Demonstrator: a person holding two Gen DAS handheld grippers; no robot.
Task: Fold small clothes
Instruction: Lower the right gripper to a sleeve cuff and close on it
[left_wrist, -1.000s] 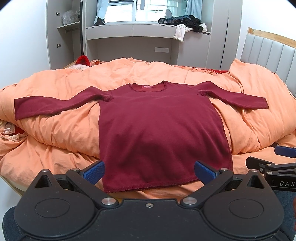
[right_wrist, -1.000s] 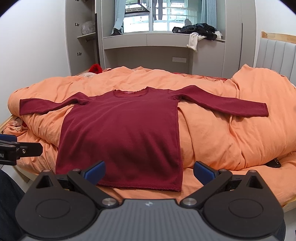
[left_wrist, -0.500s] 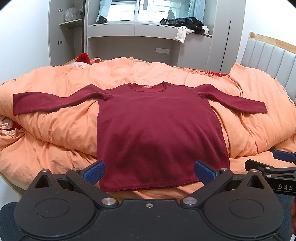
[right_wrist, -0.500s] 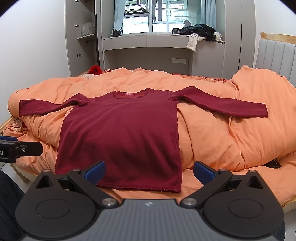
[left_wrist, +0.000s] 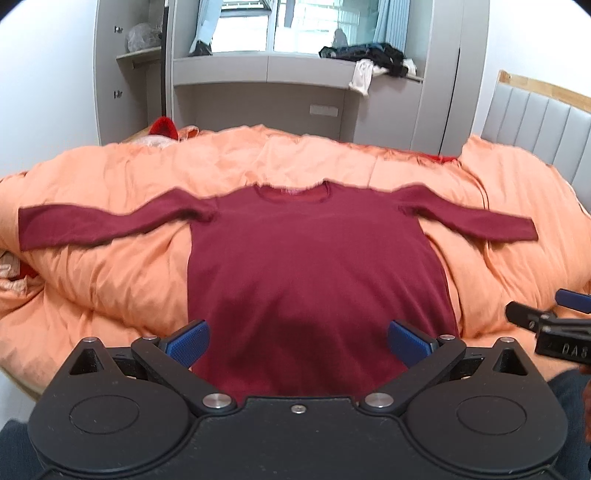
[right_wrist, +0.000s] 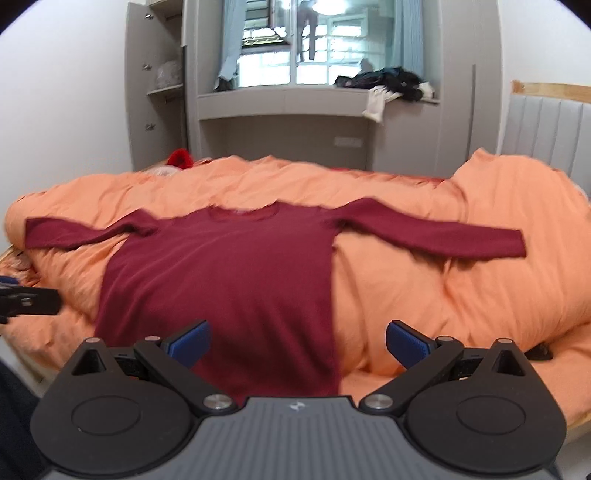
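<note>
On the bed, the dark red long-sleeved top (left_wrist: 314, 266) lay flat and face up on the orange duvet (left_wrist: 110, 280), both sleeves stretched straight out to the sides, neckline toward the window, hem at the near edge. Left gripper (left_wrist: 298, 338) hovered over the hem with its fingers spread wide, pinching nothing; right gripper (right_wrist: 297, 338) likewise spread and empty, set over the hem's right corner.

Change over the last second: both views had crept forward and lower. The hem, earlier visible in full between the blue pads, now ran under the gripper bodies. Garment itself unmoved; no crease added. Frames slightly blurred, consistent with motion.

Reading: folding not yet begun; this looked like the approach to a first grasp. Sleeves or hem corners seemed the likely targets, but which could not be told. Soft duvet beneath may bunch into a pinch.
</note>
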